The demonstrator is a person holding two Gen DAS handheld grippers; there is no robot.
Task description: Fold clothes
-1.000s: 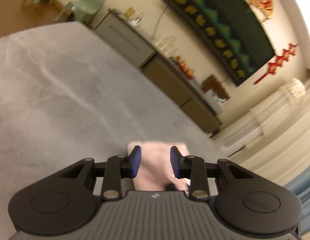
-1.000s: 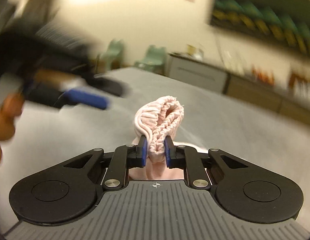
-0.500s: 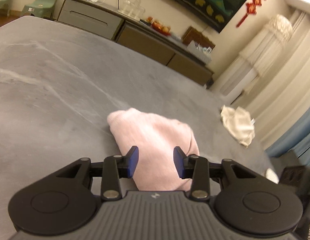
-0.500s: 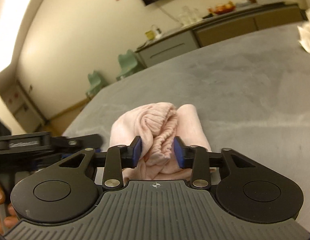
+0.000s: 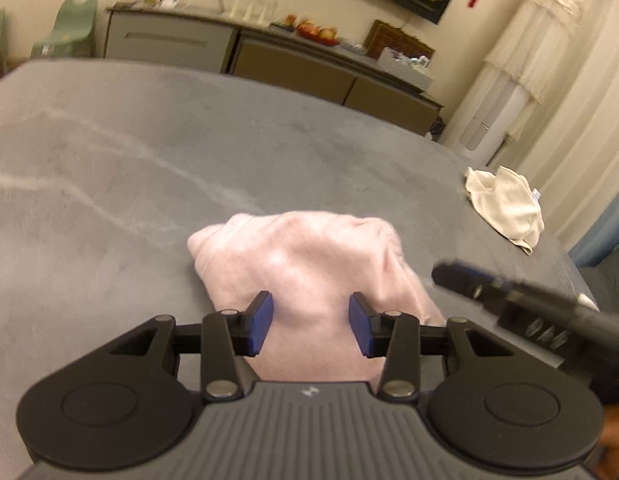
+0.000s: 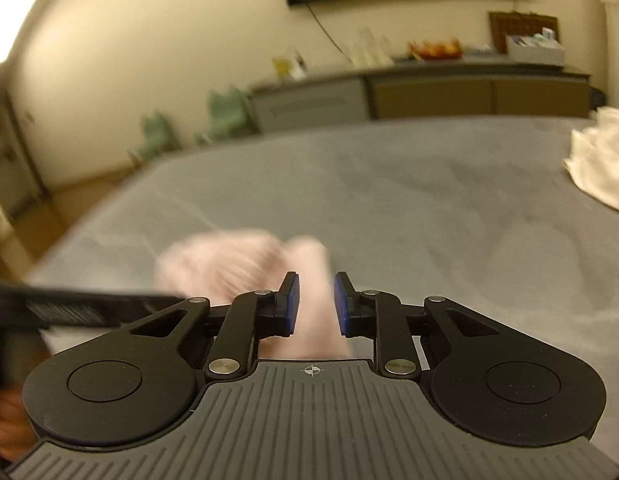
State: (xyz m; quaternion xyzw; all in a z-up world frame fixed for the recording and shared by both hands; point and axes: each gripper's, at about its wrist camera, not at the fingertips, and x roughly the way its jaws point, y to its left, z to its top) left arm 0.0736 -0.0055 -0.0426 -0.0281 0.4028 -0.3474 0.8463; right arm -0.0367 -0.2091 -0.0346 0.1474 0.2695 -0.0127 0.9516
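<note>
Around the pink garment (image 5: 309, 264), grey bedcover (image 5: 149, 168) lies bare.

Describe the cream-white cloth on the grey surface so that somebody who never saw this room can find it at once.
Start from the wide grey fabric-covered surface that fills the room's foreground and follow it toward the pale curtains. Near that far edge lies the crumpled cream-white cloth, alone and loosely heaped. Unlike the soft pink garment bundled close to the grippers, it is whitish and lies well apart from them.

Pink garment (image 5: 309, 264), grey tabletop (image 5: 149, 152), cream cloth (image 5: 505, 204)
</note>
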